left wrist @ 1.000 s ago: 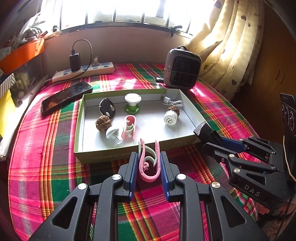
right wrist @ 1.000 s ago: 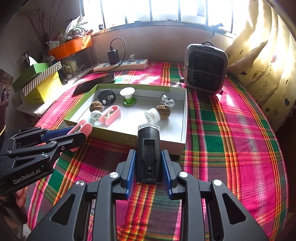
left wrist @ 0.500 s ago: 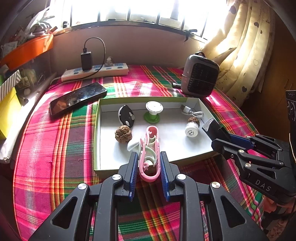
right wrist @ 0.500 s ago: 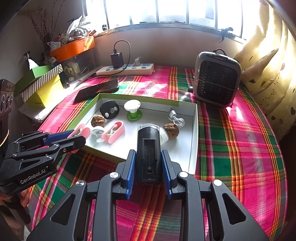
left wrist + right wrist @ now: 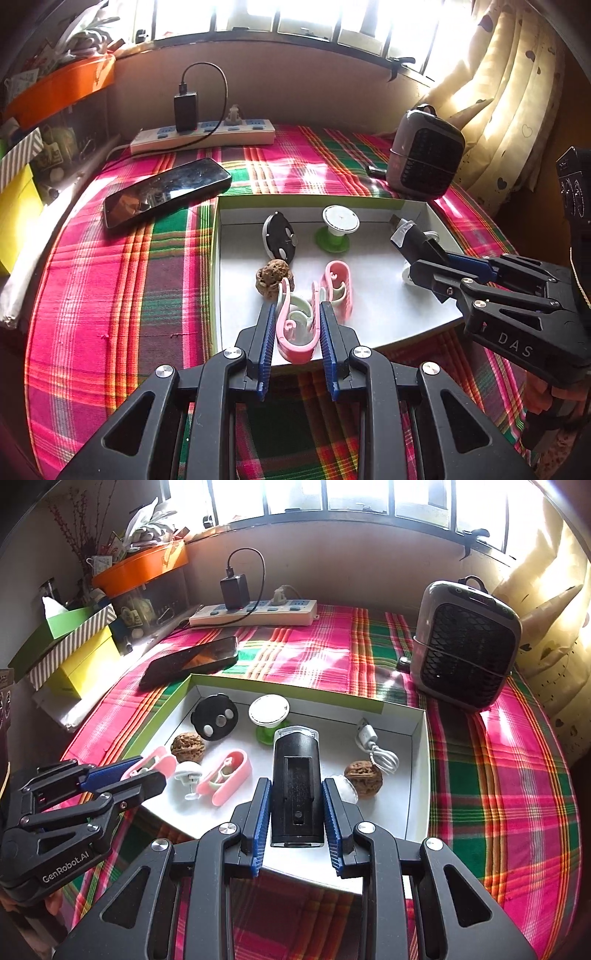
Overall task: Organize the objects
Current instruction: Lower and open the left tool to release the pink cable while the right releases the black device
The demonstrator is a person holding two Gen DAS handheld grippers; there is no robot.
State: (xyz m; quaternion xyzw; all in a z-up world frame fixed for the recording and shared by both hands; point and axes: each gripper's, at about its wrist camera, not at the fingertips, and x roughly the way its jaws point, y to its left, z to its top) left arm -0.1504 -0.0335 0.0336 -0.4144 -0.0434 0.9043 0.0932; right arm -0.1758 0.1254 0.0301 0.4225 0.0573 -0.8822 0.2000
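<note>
My left gripper (image 5: pixel 298 310) is shut on a pink clip (image 5: pixel 295 343), which hangs over the near left part of the white tray with green sides (image 5: pixel 376 295). My right gripper (image 5: pixel 295 786) is shut on a black lamp with a clear front (image 5: pixel 295 760), held above the tray's near edge. The right wrist view shows the left gripper (image 5: pixel 151 770) with the pink clip (image 5: pixel 162 762) at the tray's left rim. Inside the tray lie a second pink clip (image 5: pixel 338 284), a walnut (image 5: pixel 271 278), a black disc (image 5: pixel 279 238), a green and white spool (image 5: pixel 338 230), a white cable (image 5: pixel 376 749) and another walnut (image 5: pixel 364 773).
A phone (image 5: pixel 166 190) lies on the plaid cloth left of the tray. Behind it a power strip (image 5: pixel 203 136) with a charger runs along the wall. A small grey heater (image 5: pixel 424 157) stands at the back right, with curtains beyond it. Boxes (image 5: pixel 74 653) are stacked at the left edge.
Both grippers have moved forward from the cloth in front of the tray to over its near part, each with its object still held. The tray's contents have not moved.
</note>
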